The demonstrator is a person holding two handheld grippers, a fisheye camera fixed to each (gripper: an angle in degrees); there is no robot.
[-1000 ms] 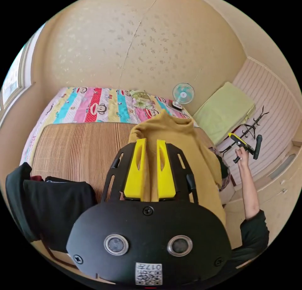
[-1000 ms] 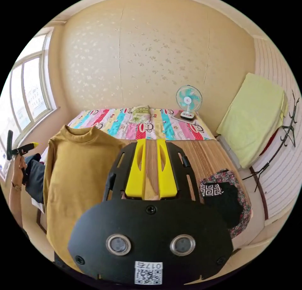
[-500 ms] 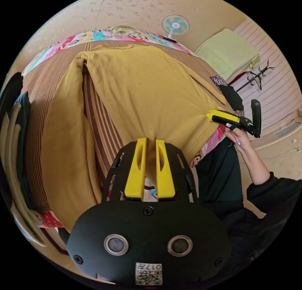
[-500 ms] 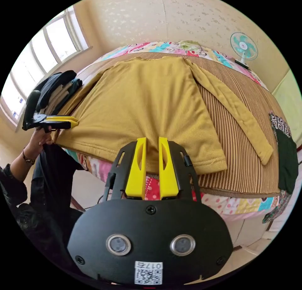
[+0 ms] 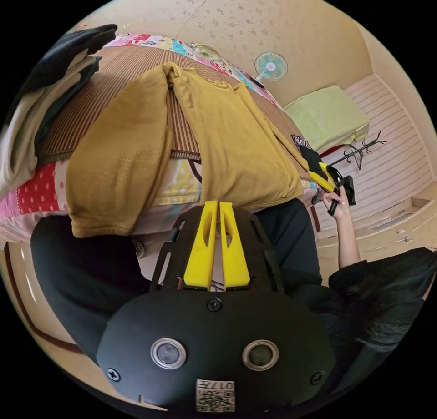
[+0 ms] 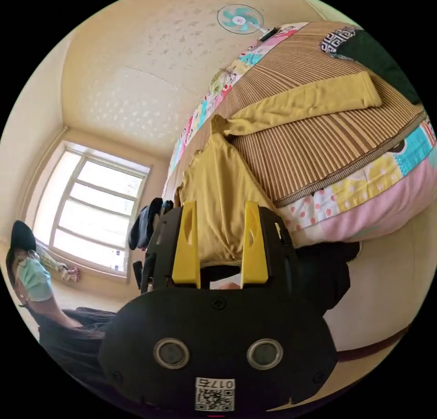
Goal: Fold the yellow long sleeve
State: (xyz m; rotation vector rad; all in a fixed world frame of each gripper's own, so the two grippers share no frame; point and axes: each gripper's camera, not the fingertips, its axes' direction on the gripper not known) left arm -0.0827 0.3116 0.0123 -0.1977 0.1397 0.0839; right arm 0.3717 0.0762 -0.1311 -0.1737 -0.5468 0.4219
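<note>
The yellow long sleeve [image 5: 227, 132] lies spread on the striped mat [image 5: 182, 132] of a bed, its hem drooping over the near edge. One sleeve [image 5: 114, 164] hangs over that edge; the other sleeve [image 6: 309, 103] stretches across the mat. My left gripper [image 5: 217, 204] sits just below the hem, jaws shut with no cloth between them. My right gripper [image 6: 220, 205] is open, jaws wide apart, and the shirt's hem [image 6: 221, 237] shows in the gap with neither jaw pressing it. A hand holds the right gripper [image 5: 334, 180] at the hem's far corner.
A pile of dark and pale clothes [image 5: 45, 87] sits on the bed's corner, and dark patterned garments [image 6: 364, 46] lie on the opposite side. A fan [image 5: 271, 66], a green folded blanket [image 5: 327, 116] and a coat rack [image 5: 359, 150] stand beyond. The person's dark clothes are below the bed edge.
The shirt went from hanging in the air to lying flat on the bed. Both grippers have let go of the hem and dropped below the bed edge; the right one has opened.
</note>
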